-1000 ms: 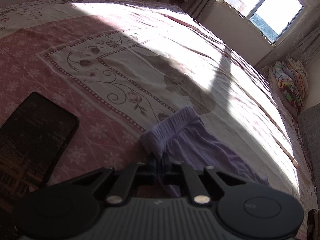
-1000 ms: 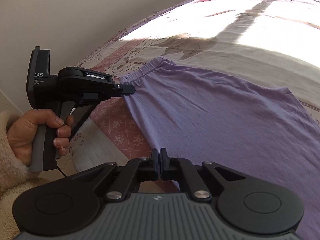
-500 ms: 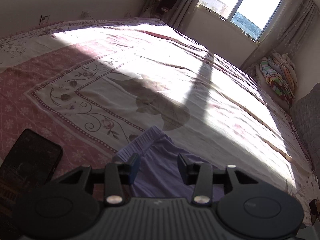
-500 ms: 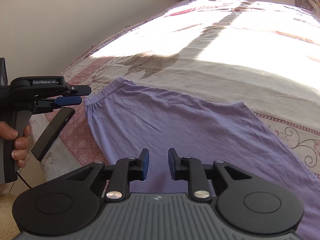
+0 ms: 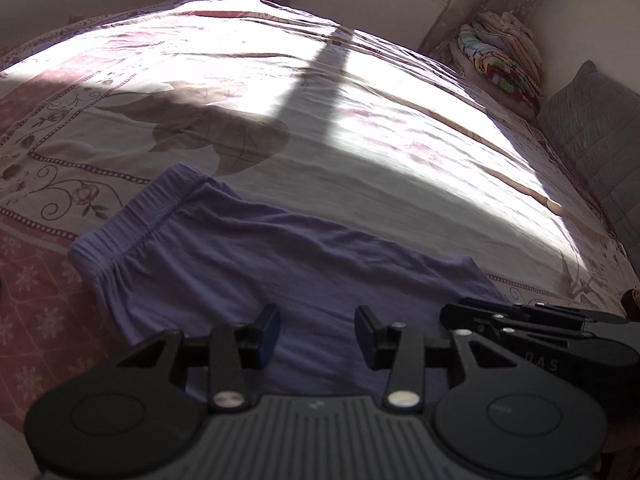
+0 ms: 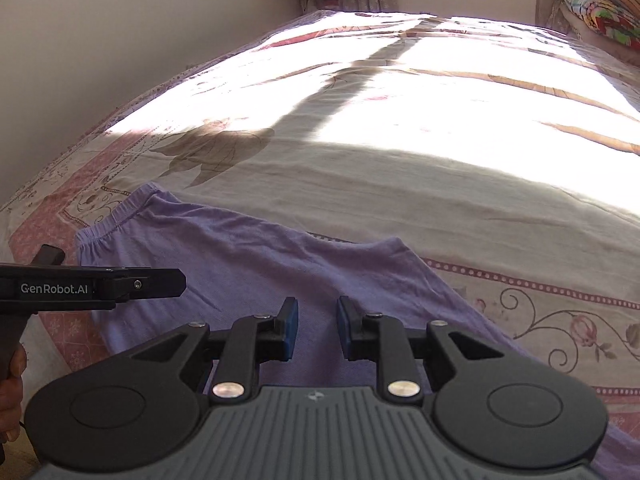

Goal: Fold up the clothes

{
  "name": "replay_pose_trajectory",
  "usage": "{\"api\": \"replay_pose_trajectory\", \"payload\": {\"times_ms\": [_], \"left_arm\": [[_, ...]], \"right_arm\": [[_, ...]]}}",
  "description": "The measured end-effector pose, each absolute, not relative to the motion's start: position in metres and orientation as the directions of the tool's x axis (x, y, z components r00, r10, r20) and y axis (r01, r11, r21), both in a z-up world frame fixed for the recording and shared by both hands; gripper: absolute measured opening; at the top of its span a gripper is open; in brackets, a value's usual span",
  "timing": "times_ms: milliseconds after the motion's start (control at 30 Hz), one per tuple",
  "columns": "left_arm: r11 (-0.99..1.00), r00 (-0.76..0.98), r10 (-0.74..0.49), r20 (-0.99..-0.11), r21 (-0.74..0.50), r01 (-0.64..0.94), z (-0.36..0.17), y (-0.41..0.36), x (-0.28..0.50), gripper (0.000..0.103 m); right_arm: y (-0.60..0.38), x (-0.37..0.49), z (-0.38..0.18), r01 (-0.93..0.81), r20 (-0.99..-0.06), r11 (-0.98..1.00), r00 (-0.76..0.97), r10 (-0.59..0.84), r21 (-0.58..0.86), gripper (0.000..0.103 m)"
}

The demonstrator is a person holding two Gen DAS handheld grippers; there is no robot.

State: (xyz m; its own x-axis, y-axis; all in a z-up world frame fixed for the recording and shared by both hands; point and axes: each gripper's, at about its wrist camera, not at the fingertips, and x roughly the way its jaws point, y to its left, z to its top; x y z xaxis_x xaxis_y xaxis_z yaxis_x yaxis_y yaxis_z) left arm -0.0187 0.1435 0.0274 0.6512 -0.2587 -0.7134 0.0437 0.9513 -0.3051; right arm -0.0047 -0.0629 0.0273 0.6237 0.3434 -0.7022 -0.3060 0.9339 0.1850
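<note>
Left wrist view shows the left gripper (image 5: 316,326) held low over a purple garment (image 5: 248,256), its jaws spread wide apart with nothing between them. The garment lies flat on the bed (image 5: 360,140), on a patterned bedspread, with its gathered elastic waistband (image 5: 132,220) at the left end and the cloth running rightward toward the right gripper (image 5: 464,312), which enters low at the right edge of this view. From the right wrist view, the right gripper (image 6: 318,322) hovers over the same garment (image 6: 280,264) with its jaws parted and empty, blue pads facing each other. The left gripper (image 6: 176,280) reaches in from the left edge just above the cloth near the waistband (image 6: 116,216). A hand (image 6: 12,392) grips its handle at the lower left. Strong sunlight falls across the far part of the bed, and a stack of folded colourful bedding (image 5: 504,60) sits by the wall beyond.
</note>
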Motion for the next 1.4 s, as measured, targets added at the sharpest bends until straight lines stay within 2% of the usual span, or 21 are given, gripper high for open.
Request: {"api": "replay_pose_trajectory", "payload": {"times_ms": [267,400,467,600,667,867,967,1133,1233,1400], "left_arm": [[0.956,0.654,-0.247,-0.715,-0.290,0.044,0.031,0.141,-0.026,0.044],[0.963,0.674,-0.235,-0.700,-0.259,0.067,0.048,0.131,-0.024,0.051],[0.961,0.683,-0.252,-0.685,-0.261,0.092,0.059,0.121,-0.023,0.058],[0.949,0.681,-0.304,-0.667,-0.272,0.157,0.075,0.094,-0.025,0.063],[0.940,0.673,-0.336,-0.659,-0.280,0.194,0.080,0.079,-0.027,0.076],[0.917,0.668,-0.396,-0.630,-0.304,0.257,0.085,0.046,-0.035,0.097],[0.912,0.669,-0.407,-0.622,-0.320,0.258,0.078,0.038,-0.038,0.101],[0.900,0.670,-0.430,-0.605,-0.347,0.263,0.054,0.034,-0.044,0.101],[0.902,0.634,-0.427,-0.645,-0.356,0.245,0.043,0.032,-0.040,0.101],[0.901,0.649,-0.423,-0.632,-0.371,0.226,0.041,0.032,-0.039,0.101]], "right_arm": [[-0.064,0.016,0.031,-0.243,-0.682,0.955,0.670,0.293,0.171,0.022],[-0.075,0.013,0.038,-0.229,-0.668,0.957,0.686,0.288,0.177,0.025],[-0.087,0.004,0.043,-0.226,-0.673,0.960,0.686,0.277,0.164,0.031],[-0.122,-0.022,0.050,-0.200,-0.688,0.971,0.687,0.232,0.127,0.031],[-0.145,-0.039,0.052,-0.176,-0.692,0.976,0.690,0.213,0.124,0.034],[-0.217,-0.087,0.058,-0.060,-0.701,0.986,0.697,0.154,0.156,0.044],[-0.254,-0.115,0.059,0.028,-0.700,0.979,0.704,0.123,0.200,0.047],[-0.297,-0.152,0.055,0.158,-0.706,0.957,0.705,0.062,0.242,0.055],[-0.314,-0.170,0.051,0.221,-0.712,0.939,0.701,0.034,0.263,0.055],[-0.341,-0.204,0.040,0.327,-0.712,0.897,0.701,-0.020,0.297,0.058]]}}
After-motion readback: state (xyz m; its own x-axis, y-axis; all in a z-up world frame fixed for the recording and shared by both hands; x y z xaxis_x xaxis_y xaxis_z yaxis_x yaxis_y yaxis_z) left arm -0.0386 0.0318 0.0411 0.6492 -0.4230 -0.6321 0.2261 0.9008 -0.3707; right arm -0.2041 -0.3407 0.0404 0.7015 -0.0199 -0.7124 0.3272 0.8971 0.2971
